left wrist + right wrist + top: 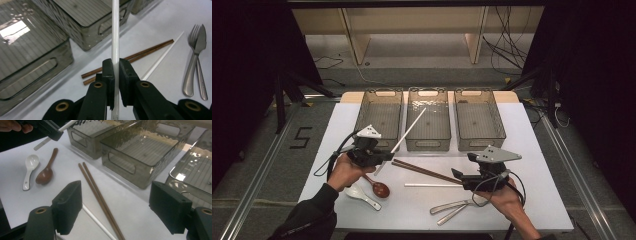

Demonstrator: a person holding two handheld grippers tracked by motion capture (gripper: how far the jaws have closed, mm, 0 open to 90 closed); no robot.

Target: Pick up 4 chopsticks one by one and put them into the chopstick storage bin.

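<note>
My left gripper (pixel 384 156) is shut on a white chopstick (pixel 408 131) that slants up over the middle grey bin (pixel 428 120). In the left gripper view the white chopstick (pixel 115 32) runs straight up between the closed jaws of my left gripper (pixel 115 67). My right gripper (pixel 458 175) stands open near the right end of the brown chopstick pair (pixel 424 171), with a second white chopstick (pixel 432 185) lying beside it. The right gripper view shows my right gripper (pixel 116 202) open above the brown chopsticks (pixel 98 195) and the second white chopstick (pixel 96 221).
Three grey bins stand in a row at the back: left bin (pixel 379 115), middle, right bin (pixel 479 120). A white spoon (pixel 361 194) and a brown spoon (pixel 378 187) lie at front left. A metal fork and knife (pixel 457 207) lie front right.
</note>
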